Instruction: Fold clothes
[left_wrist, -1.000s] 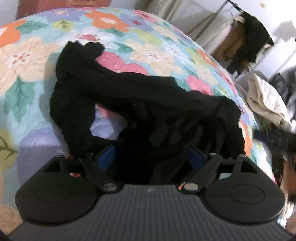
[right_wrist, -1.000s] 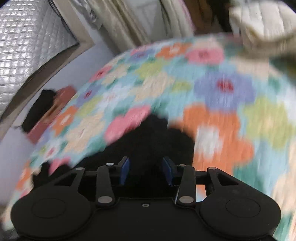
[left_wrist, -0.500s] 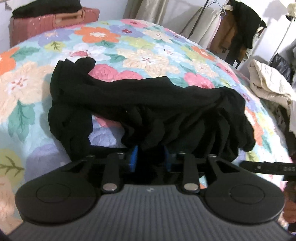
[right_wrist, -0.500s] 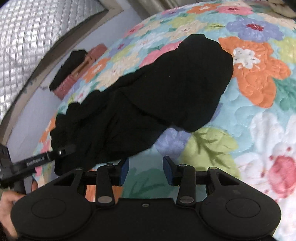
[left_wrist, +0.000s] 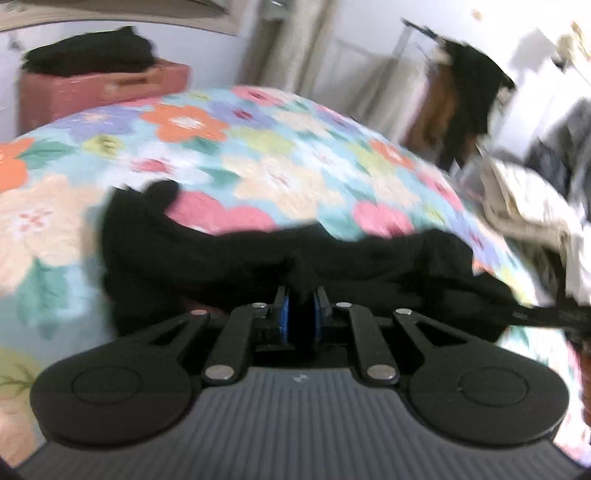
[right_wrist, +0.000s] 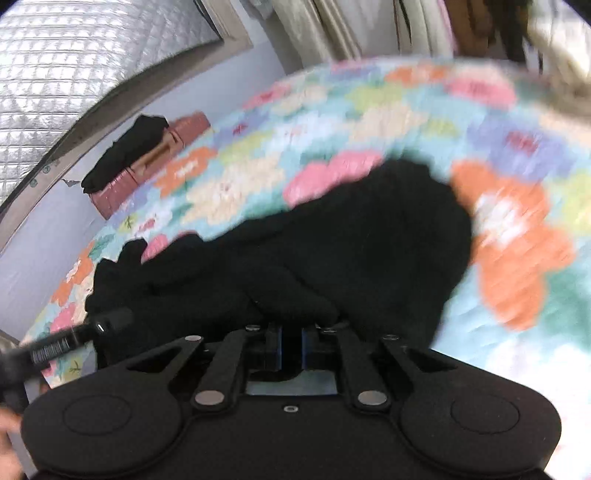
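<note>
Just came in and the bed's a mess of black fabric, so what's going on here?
A person with two handheld grippers is folding a black garment on the floral quilt. The left gripper is shut on a bunch of its near edge, and the right gripper is shut on another part. The garment is still crumpled, not yet folded.

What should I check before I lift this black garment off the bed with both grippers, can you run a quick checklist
1. Left gripper shut on the black garment: ok, cloth sits between the blue pads.
2. Right gripper shut on the garment: ok, jaws nearly together with cloth at the tips.
3. How much cloth each grip holds: cannot tell, black on black.
4. Garment spread flat on the floral quilt: not ok, it lies bunched.
5. Cream clothes pile clear of the garment: cannot tell, picture blurred.
</note>
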